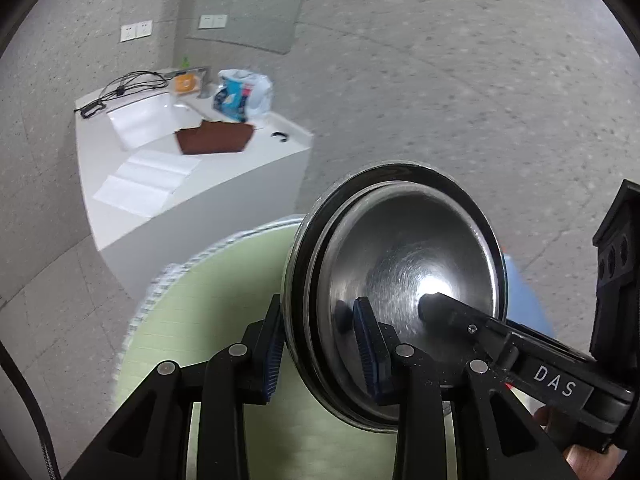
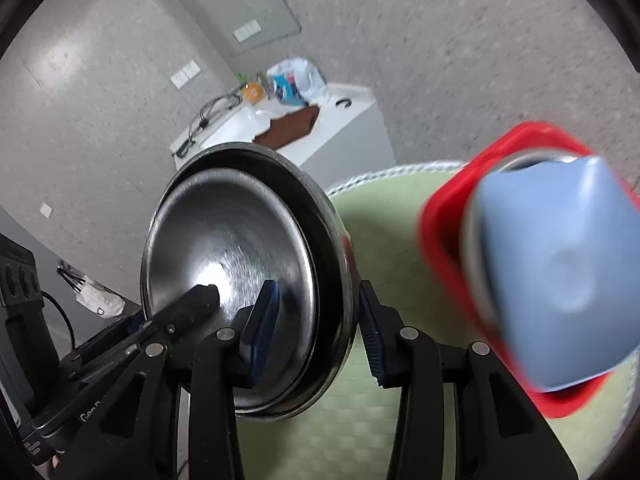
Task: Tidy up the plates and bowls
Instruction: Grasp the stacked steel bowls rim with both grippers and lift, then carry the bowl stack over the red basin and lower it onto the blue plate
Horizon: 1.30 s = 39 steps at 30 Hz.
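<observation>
A nested stack of steel bowls (image 1: 404, 272) is held on edge above the green mat (image 1: 200, 320), open side facing the right in the left wrist view. My left gripper (image 1: 320, 356) is shut on the stack's rim, one pad outside and one inside. My right gripper (image 2: 316, 340) is shut on the same stack (image 2: 236, 240) at another part of the rim. Each gripper's finger shows in the other's view, reaching into the bowl. A blue bowl (image 2: 560, 280) sits upside down on a red square plate (image 2: 448, 216) at the right, blurred.
The green mat (image 2: 384, 240) has a white braided edge. A white counter (image 1: 224, 184) stands behind with a sink, a brown cloth (image 1: 216, 138), a plastic bag (image 1: 242, 94), papers and cables. The floor is grey speckled tile.
</observation>
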### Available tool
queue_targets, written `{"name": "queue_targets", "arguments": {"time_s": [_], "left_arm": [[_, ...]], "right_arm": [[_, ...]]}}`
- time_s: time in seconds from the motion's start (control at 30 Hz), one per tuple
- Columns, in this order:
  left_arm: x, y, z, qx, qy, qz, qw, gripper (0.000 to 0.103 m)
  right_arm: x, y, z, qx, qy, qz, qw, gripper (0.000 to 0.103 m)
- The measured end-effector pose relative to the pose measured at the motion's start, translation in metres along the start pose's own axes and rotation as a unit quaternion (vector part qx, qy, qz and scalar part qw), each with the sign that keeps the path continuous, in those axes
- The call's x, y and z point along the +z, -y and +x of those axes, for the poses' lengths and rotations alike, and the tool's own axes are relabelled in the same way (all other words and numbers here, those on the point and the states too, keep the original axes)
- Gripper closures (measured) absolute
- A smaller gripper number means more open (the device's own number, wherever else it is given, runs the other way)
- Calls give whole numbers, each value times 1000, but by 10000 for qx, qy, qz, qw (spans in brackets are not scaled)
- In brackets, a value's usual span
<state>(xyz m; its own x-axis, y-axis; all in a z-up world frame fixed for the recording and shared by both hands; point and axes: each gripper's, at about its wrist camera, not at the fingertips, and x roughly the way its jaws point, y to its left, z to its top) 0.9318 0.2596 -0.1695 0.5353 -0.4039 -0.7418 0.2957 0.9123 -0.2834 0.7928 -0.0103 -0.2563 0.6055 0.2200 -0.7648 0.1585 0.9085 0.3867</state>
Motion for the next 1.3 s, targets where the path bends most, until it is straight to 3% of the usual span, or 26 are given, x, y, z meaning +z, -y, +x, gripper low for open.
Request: {"name": "queue_targets", "arguments": {"time_s": [0.13,0.4,0.57,0.77,0.93,1.03,1.1,1.17,1.3], "left_arm": [[-1,51,7,-214,-101,84,9997,75],[9,134,73,-511,-832,412,9944,72],[13,160,115,-509,-1310,492,9889,72],[16,178,149,-273,-1621,564,9848,72],[19,183,162,-208,-1616,564,9850,70],[17,186,166,-225,-1559,540,9860,62],[14,182,157,-305,-1458,511,9875,49],[10,180,143,-359,-1273,482,9900,43],[-1,178,110,-127,-884,554,9945,28]], "right_arm": [[11,34,-33,-213,86,-3,9997,63],[25,118,-56,-731,-164,284,9968,63],[28,158,-47,-916,-471,463,9936,63],[36,186,-33,-1055,-803,492,9900,63],[41,191,-27,-1092,-822,402,9898,63],[44,191,-30,-1118,-721,320,9906,62],[44,188,-33,-1186,-657,181,9906,58],[43,187,-36,-1154,-581,146,9915,50],[35,180,-53,-1176,-297,83,9926,41]]}}
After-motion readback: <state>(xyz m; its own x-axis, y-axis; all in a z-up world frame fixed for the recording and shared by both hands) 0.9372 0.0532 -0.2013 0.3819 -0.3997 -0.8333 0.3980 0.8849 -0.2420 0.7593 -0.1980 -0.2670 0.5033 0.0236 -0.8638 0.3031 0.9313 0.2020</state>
